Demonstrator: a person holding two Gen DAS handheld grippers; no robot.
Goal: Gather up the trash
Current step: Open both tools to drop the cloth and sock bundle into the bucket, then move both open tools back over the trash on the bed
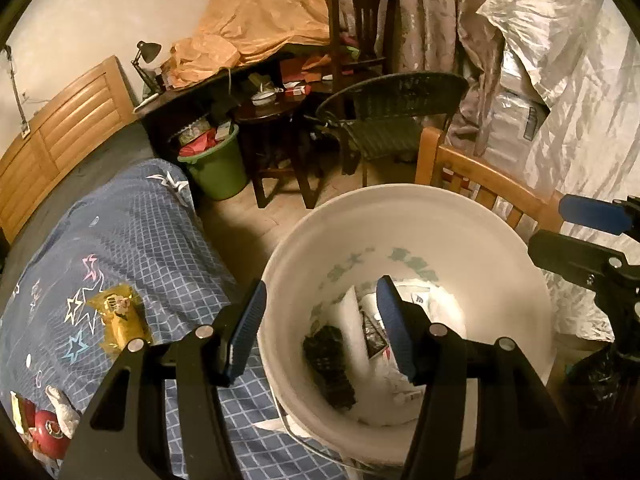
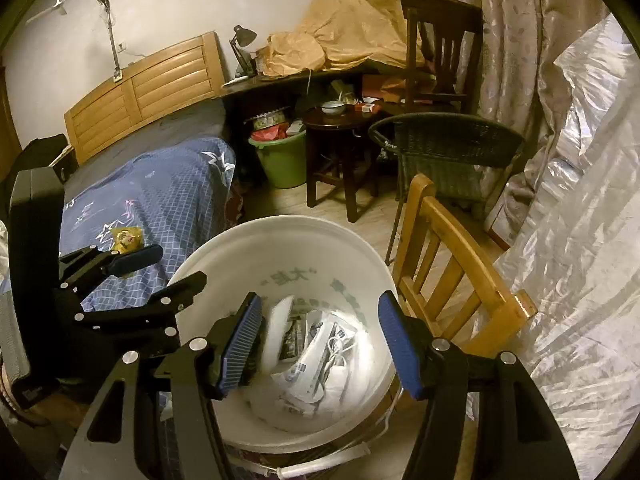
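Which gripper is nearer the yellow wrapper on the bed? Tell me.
Left. The left gripper hangs at the bucket's bed-side rim, beside the yellow wrapper; the right gripper hangs over the bucket, farther away.

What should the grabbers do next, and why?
Probably swing the open, empty left gripper from over the bucket toward the yellow wrapper on the bed: the right gripper is also empty, and the wrapper lies uncollected.
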